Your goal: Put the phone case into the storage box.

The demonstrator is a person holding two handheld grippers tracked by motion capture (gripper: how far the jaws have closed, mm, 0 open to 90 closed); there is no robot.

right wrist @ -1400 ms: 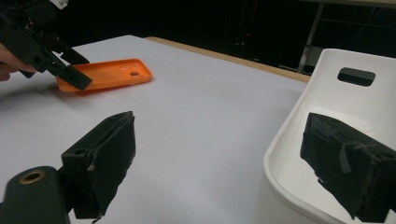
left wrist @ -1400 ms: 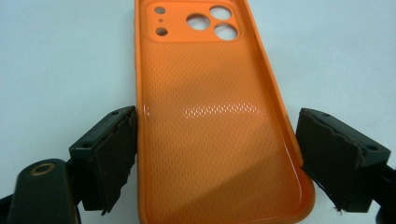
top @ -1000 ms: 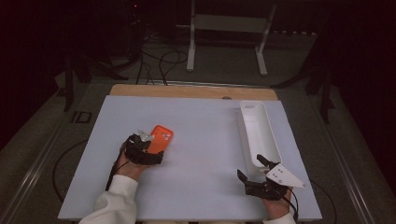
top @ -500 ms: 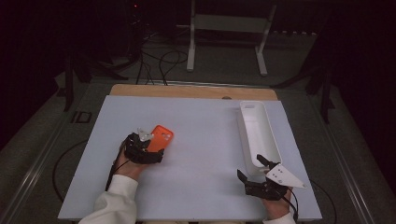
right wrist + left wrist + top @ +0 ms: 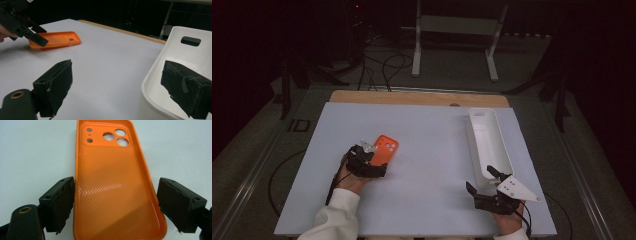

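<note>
While the orange phone case [image 5: 115,182] lay hollow side up on the pale table [image 5: 432,150], the left gripper [image 5: 371,159] straddled its lower end with jaws spread. In the left gripper view one pad [image 5: 62,202] stood at the case's left long edge, touching it or nearly so, and the other pad [image 5: 175,205] stood just clear of the right long edge, a thin strip of table showing between them. Nothing was pinched. The camera cut-outs sat at the far end of the case, ahead of the jaws, and beyond that end lay open table in every direction.

To the left and right of the case the surface was bare too, so the long edges had free room on both sides. In the right gripper view the case appeared slightly tilted, its near end raised a little by the left gripper's jaws, though whether it had left the table could not be told.

Well apart from it, the right gripper [image 5: 486,186] hovered near the table's front edge, jaws spread wide and holding nothing. Just beside and ahead of that gripper stood a long white tray [image 5: 472,137], its near rounded rim between the right jaws' line of sight, its far end wall bearing a handle slot. A wide stretch of bare table separated the tray from the case.
</note>
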